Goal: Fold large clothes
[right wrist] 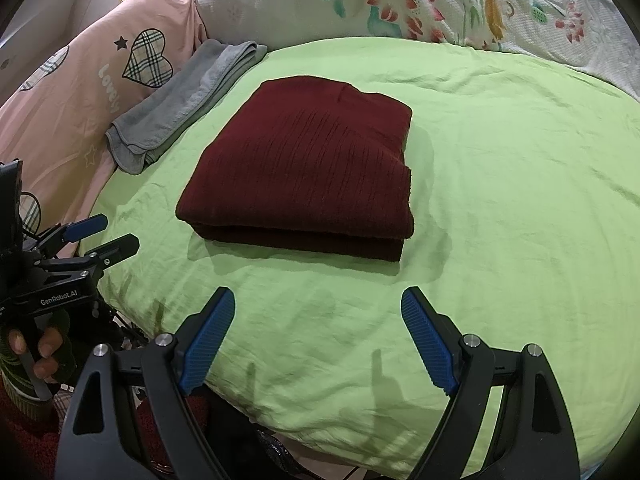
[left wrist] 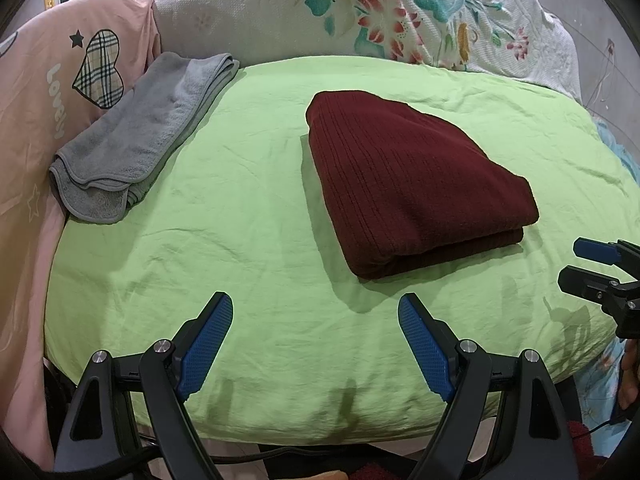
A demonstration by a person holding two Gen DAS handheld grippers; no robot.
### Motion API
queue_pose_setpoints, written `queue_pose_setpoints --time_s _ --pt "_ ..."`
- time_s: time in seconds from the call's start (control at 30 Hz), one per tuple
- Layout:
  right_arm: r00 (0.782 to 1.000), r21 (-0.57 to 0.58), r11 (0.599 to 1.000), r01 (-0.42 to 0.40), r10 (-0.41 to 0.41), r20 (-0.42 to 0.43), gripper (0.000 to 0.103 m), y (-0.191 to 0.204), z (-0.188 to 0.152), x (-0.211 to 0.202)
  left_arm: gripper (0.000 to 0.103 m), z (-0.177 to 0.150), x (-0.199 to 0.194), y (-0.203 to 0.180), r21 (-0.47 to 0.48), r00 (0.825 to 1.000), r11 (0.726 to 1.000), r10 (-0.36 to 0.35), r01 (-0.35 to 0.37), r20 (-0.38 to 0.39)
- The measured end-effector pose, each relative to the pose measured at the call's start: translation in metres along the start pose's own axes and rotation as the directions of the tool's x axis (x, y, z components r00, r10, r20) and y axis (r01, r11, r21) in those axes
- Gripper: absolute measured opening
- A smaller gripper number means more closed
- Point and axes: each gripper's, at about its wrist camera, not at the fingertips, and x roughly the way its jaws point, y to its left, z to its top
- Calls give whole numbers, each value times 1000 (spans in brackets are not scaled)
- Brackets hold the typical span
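Your maroon knit garment [left wrist: 416, 180] lies folded into a neat, layered rectangle in the middle of the green sheet [left wrist: 240, 240], so the folding looks finished. Your left gripper [left wrist: 316, 312] and right gripper [right wrist: 318, 304] hover near it, both spread wide, holding nothing.

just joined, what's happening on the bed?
A person holds a gripper in each hand, folding clothes. The dark red garment lies folded in a neat stack on the green sheet. The left gripper and right gripper are open, short of it, holding nothing. A folded grey towel lies at the sheet's edge.
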Motion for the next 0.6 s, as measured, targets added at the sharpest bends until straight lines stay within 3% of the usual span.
queue_pose_setpoints --time_s 0.6 --pt "1000 -3 1000 -4 4 1 85 2 -1 0 85 0 -2 -5 6 1000 1000 10 -10 4"
